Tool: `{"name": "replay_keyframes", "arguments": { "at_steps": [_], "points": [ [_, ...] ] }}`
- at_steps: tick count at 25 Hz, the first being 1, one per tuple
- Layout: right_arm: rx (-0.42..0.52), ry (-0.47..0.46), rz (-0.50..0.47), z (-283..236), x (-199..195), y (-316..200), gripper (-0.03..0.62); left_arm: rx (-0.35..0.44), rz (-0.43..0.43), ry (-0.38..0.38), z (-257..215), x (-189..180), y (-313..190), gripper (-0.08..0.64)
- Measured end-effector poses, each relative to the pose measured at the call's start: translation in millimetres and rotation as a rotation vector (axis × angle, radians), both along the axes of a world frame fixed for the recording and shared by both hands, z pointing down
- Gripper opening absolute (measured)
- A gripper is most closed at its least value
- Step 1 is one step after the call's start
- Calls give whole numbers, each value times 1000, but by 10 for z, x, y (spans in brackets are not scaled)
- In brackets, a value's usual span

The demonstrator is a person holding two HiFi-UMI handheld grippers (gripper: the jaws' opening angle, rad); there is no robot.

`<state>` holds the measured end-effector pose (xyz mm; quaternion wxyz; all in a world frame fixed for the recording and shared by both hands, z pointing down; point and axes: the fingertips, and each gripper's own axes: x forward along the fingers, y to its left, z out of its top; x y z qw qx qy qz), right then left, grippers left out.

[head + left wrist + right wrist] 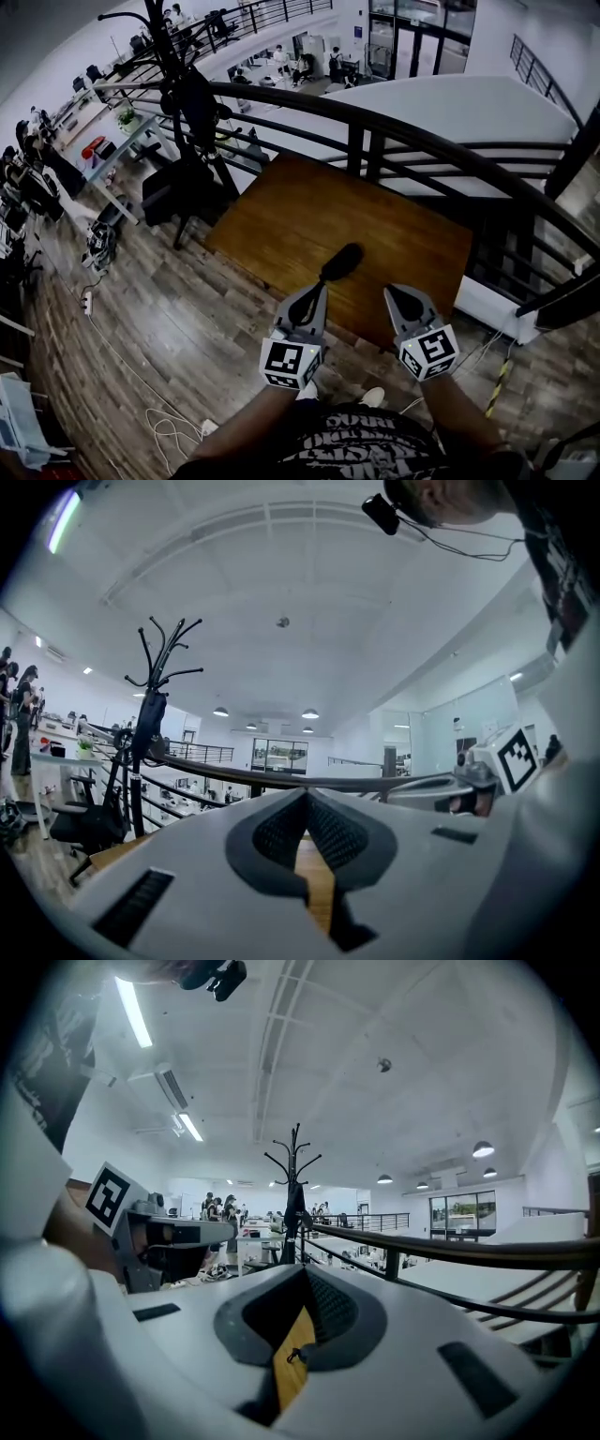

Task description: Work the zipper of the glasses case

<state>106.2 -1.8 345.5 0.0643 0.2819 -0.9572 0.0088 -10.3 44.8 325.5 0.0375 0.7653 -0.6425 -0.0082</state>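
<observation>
Glasses case (342, 262) lies just beyond left gripper (321, 286) and right gripper (394, 293), both closed and empty. Best to brace the case, then pinch its zipper tab squarely.

You have nothing here that can be read. At six o'clock in the head view, the pale lettering on your shirt (366, 442) is too warped to make out. Your left tongs (319, 289) and right tongs (398, 295) carry only black-and-white square markers (291, 359), not letters or numbers.
</observation>
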Motion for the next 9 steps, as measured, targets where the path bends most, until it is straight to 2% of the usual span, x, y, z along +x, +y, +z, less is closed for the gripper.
{"name": "replay_keyframes", "arguments": {
  "at_steps": [9],
  "points": [
    [-6,30,-20,-318,-524,197,-2,24,9,17,-364,-472,102,-2]
  ]
}}
